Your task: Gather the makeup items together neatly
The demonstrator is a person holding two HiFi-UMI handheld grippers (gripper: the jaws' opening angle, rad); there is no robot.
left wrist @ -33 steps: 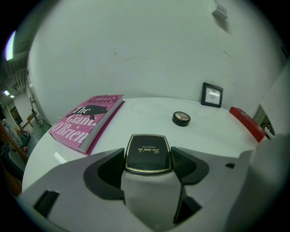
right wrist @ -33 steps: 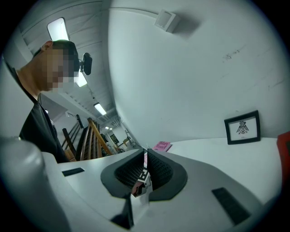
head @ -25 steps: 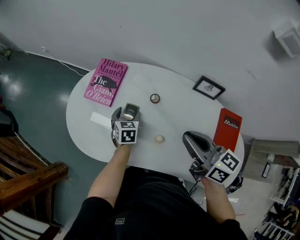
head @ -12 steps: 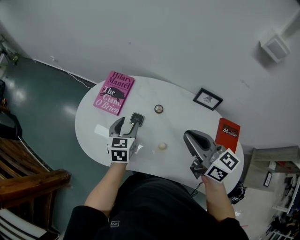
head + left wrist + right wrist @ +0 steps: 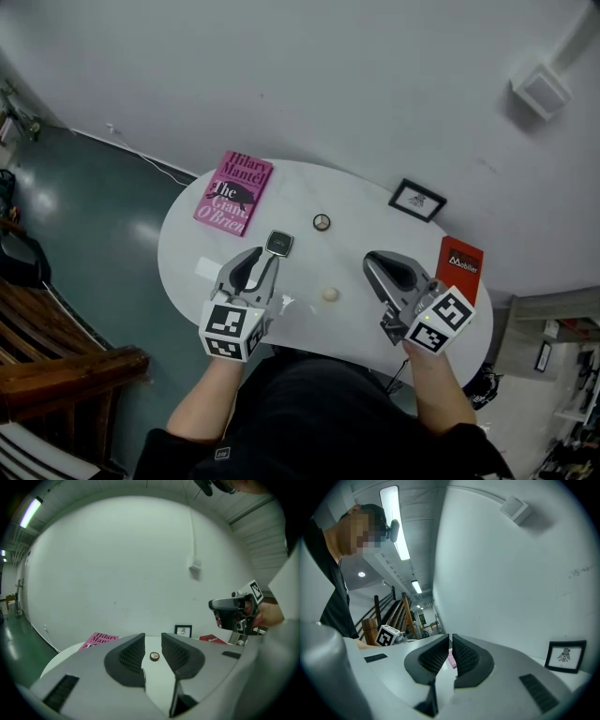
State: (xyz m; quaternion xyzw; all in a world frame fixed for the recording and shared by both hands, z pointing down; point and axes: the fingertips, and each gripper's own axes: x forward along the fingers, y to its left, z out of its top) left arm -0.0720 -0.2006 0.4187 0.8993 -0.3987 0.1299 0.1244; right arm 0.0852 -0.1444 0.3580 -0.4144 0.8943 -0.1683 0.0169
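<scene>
On the white oval table [image 5: 187,248], a square dark compact [image 5: 278,245] lies just ahead of my left gripper [image 5: 262,259]. A round compact [image 5: 322,222] sits farther back, and a cream ball-shaped sponge [image 5: 330,294] lies near the front edge. My left gripper [image 5: 152,642] hangs above the table; its jaws have just been closing, a narrow gap is left and nothing is in it. Far beyond that gap I see the round compact [image 5: 154,656]. My right gripper [image 5: 370,262] hovers right of the sponge, shut and empty [image 5: 451,640].
A pink book [image 5: 232,192] lies at the table's back left. A small framed picture [image 5: 417,200] and a red book [image 5: 457,268] are at the right. A flat white patch [image 5: 208,269] lies near the left edge. A wooden chair [image 5: 66,366] stands at the lower left.
My left gripper has risen and drawn back from the square compact, which stays on the table, and its jaws have narrowed. The right gripper has barely shifted.
</scene>
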